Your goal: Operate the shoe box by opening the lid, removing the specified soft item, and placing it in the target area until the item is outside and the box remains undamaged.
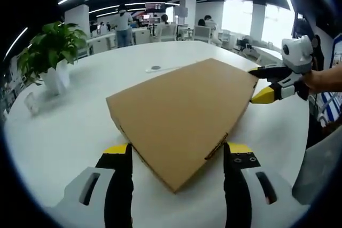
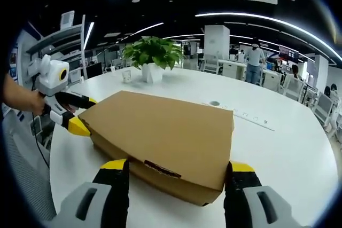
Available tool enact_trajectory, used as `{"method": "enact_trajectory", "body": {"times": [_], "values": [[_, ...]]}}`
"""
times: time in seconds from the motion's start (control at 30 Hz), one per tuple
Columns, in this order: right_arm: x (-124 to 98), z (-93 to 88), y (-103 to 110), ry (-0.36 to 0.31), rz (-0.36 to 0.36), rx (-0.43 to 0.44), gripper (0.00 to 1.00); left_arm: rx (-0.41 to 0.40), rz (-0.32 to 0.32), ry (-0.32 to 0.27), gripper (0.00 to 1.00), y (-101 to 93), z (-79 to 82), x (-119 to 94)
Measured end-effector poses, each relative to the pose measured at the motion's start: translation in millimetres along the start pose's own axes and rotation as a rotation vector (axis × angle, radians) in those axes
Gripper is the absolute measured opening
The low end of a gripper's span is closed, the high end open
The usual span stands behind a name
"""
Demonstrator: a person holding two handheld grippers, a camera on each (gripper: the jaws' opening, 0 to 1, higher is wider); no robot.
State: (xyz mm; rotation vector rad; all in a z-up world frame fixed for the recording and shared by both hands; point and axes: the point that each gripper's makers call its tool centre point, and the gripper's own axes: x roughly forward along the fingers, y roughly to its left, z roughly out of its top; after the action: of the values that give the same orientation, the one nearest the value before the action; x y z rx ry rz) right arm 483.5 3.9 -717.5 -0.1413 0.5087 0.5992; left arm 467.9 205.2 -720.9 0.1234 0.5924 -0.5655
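- Left gripper view: the left gripper (image 1: 179,166) has its yellow-tipped jaws spread wide at 6 o'clock, either side of the near corner of the flat brown cardboard shoe box (image 1: 184,113), lid closed, on the round white table (image 1: 64,132). The right gripper (image 1: 260,85) meets the box corner at 3 o'clock.
- Right gripper view: the right gripper (image 2: 179,177) spreads wide at 6 o'clock around the box (image 2: 165,134); the left gripper (image 2: 80,115) touches its corner at 9 o'clock; a potted green plant (image 2: 151,57) stands at 12.

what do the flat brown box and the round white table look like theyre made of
The flat brown box looks like plain cardboard: matte tan surface, no print, folded edges and a tab slot along its front side. The round white table has a smooth, faintly glossy top, likely laminate or painted board; the pictures leave that open.
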Motion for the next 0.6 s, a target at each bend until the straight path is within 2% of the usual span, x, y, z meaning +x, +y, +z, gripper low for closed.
{"method": "enact_trajectory", "body": {"times": [0.6], "values": [[4,2.9,21,0.001,-0.032,0.020,0.69,0.042,-0.048,0.009,0.67,19.5,-2.7,-6]]}}
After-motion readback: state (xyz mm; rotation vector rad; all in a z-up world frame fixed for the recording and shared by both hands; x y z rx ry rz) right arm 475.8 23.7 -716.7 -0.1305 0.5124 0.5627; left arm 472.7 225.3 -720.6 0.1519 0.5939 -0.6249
